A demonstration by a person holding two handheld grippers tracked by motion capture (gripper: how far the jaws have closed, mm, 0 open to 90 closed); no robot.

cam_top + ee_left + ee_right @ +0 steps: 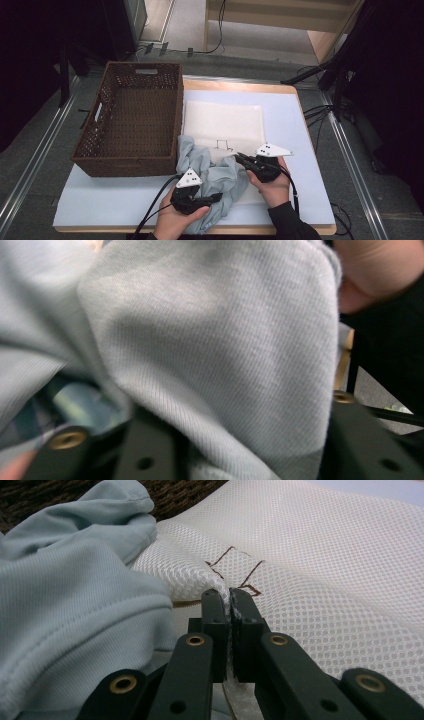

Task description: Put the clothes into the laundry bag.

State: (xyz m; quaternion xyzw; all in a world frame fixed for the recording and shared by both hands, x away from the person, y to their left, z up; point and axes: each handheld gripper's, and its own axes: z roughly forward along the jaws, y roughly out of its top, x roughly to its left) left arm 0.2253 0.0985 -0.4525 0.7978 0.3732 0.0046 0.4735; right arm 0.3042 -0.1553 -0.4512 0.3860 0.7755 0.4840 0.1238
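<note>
White mesh cloth (320,580) pinched by right gripper (230,597); blue garment (215,180) alongside.

brown wicker basket (131,120), wooden table (240,86)

The pale blue garment (215,365) drapes over the left gripper (216,198), hiding its jaw tips, so their grip cannot be told. The same cloth covers the near left corner of the white mesh bag (225,122). Both forearms are cut off at the near edge.

Woven wicker basket (130,120); ribbed grey cloth (210,360); white mesh (325,570).
</note>
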